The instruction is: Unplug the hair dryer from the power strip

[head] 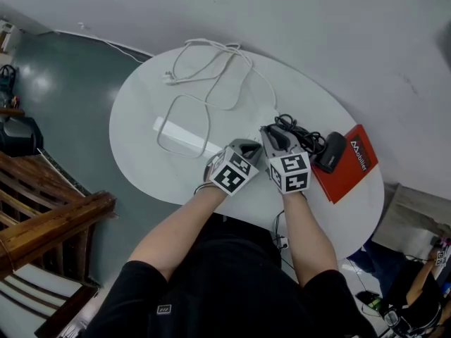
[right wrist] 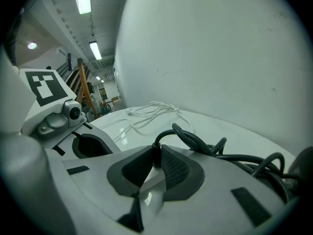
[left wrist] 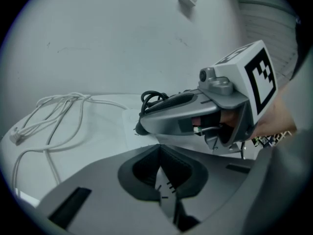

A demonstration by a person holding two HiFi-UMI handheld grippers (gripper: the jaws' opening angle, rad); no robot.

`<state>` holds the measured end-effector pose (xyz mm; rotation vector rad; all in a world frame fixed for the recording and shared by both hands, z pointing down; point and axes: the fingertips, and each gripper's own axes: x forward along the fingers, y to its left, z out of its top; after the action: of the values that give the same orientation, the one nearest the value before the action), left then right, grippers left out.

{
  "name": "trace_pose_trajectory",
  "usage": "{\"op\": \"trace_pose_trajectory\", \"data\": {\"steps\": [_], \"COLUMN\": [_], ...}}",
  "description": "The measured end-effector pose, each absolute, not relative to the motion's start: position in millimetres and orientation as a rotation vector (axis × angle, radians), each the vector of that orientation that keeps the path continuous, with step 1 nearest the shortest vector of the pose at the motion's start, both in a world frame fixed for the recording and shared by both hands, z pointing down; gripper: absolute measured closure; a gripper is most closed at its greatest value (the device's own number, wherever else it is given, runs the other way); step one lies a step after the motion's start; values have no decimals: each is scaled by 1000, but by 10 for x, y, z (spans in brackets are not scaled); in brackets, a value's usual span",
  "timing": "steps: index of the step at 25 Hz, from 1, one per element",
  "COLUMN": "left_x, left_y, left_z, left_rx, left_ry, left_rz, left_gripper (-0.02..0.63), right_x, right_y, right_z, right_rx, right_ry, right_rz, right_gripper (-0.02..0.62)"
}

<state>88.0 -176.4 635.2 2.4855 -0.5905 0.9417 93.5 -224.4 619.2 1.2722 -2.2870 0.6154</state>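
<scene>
1. Left tool [left wrist: 159,182]: dark pads pressed together with nothing between them, low over the round white worktop [head: 141,153].
2. Right tool [right wrist: 154,161]: pads squeezed tight on a thick black rubber cord [right wrist: 195,140], with the cord's end going straight down into the pinch.
3. Both tools side by side near the middle of the worktop, tips close but not touching.
4. Black hair dryer [head: 330,152] just to the right of the right tool, lying partly on a flat red book [head: 356,169]. Its cord in a messy heap between the dryer and that tool.
5. Long white plastic power strip [head: 176,134] flat on the worktop, left of the left tool, with its near end close to that tool. No way to tell if the cord's end sits in the strip.
6. Thin white cable [left wrist: 68,99] in big loose loops, one loop lying across the strip and the others out toward the far edge.
7. Only in the head view: the dryer's body, the red book and the whole strip.
8. Only in the right gripper view: the cord caught in the pinch, which the tool's own body hides from above.
9. Only in the left gripper view: the right tool from the side, low over the worktop, with the black cord curling up behind it.
</scene>
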Motion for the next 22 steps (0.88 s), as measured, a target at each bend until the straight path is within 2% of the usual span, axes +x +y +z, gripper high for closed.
{"op": "trace_pose_trajectory", "data": {"steps": [5,8,11,14,19,22], "left_x": [920,895,903,923,884,897], "left_y": [-1788,-1808,-1794,-1797,-1789,-1795], "left_z": [6365,6364,6373,6381,6347,6343], "left_rx": [2533,2515,2500,2505,2515,2512], "left_ry": [-631,-635,-640,-642,-649,-642], "left_rz": [968,947,942,941,934,928], "left_gripper": [594,594,594,594,594,594], "right_x": [962,797,948,1089,905,851], "right_y": [-2183,-2180,-2220,-2194,-2328,-2434], "right_z": [5992,5842,5924,6127,6178,6194], "right_rx": [1326,1281,1382,1386,1289,1277], "right_ry": [-2419,-2437,-2308,-2251,-2314,-2304], "right_rz": [762,683,629,710,658,584], "right_gripper": [563,563,560,555,518,520]}}
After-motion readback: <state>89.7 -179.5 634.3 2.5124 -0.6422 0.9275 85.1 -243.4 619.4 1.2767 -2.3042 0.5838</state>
